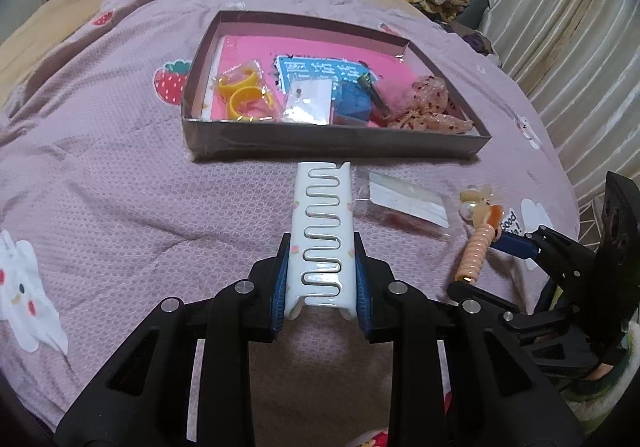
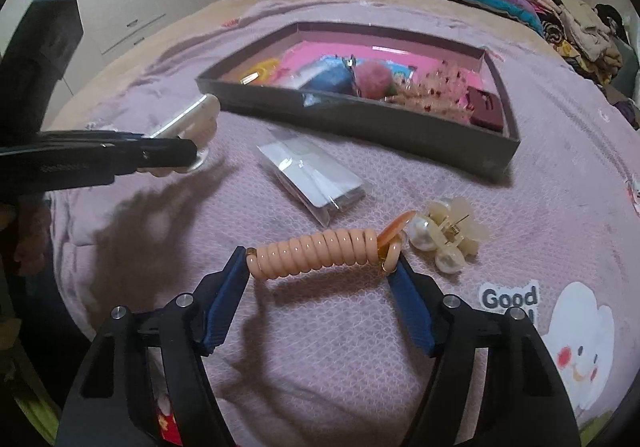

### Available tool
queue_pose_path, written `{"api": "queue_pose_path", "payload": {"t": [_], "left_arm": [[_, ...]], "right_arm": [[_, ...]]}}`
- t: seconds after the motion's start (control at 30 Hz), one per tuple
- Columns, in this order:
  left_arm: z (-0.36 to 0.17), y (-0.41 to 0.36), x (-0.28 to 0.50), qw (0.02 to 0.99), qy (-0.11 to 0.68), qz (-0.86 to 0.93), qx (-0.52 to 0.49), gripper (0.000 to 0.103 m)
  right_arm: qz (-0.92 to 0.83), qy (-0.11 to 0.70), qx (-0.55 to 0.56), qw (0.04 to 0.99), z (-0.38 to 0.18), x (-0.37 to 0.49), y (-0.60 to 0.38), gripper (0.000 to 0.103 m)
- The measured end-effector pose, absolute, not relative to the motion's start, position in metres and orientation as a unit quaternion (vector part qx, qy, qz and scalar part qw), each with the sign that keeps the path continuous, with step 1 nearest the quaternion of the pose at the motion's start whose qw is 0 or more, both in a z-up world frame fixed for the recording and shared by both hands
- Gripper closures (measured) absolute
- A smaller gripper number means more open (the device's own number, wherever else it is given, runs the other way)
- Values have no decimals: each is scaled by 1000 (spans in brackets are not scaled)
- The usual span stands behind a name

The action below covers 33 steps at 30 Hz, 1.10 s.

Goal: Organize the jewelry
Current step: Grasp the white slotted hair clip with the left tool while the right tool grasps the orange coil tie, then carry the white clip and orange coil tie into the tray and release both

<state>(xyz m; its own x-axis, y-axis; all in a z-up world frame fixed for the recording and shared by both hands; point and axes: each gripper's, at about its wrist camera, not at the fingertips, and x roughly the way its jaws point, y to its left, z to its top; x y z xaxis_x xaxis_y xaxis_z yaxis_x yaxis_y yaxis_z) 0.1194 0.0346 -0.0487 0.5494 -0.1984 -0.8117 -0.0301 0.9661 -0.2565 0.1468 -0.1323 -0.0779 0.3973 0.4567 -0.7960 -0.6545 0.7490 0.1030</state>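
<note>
Left gripper (image 1: 322,283) is clamping a white hair clip (image 1: 323,231) between its blue pads, fingers narrow and pressed on both sides of the clip, its free end pointing at the near wall of the dark tray (image 1: 336,141). The clip is hanging above the pink bedspread (image 1: 120,187), just short of the tray and not yet over it. The tray is already holding yellow rings (image 1: 244,91), a blue card (image 1: 324,71) and a spotted scrunchie (image 1: 428,103).

Moving right: a clear packet (image 2: 316,179) is lying loose on the bedspread between the two grippers. Right gripper (image 2: 320,271) is bracketing a peach spiral hair tie (image 2: 316,253) end to end; its fingers are at a middling spread and both pads appear to be touching the coil's ends, so it looks gripped. Whether the tie is lifted off the bedspread I cannot tell. Just beside it on the right, a pearl claw clip (image 2: 444,239) is sitting on the bedspread.

Step in hand, as I judge it: both hands are picking up items to sort into the tray. The next move calls for carrying the hair clip over the near wall and releasing inside, then the same for the tie without squashing the coil.
</note>
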Motion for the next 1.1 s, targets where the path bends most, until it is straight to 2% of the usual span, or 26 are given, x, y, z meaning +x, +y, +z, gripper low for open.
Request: {"api": "queue_pose_path", "payload": {"t": [0.5,1.1], "left_arm": [[-12,20,123,887,445,-59,-104,83],[25,11,159,900,420,-71,-90,83]], "right_arm": [[299,396,-94,863,-25,154,-166,34],[267,370,-83,886,11,182,-189,34]]}}
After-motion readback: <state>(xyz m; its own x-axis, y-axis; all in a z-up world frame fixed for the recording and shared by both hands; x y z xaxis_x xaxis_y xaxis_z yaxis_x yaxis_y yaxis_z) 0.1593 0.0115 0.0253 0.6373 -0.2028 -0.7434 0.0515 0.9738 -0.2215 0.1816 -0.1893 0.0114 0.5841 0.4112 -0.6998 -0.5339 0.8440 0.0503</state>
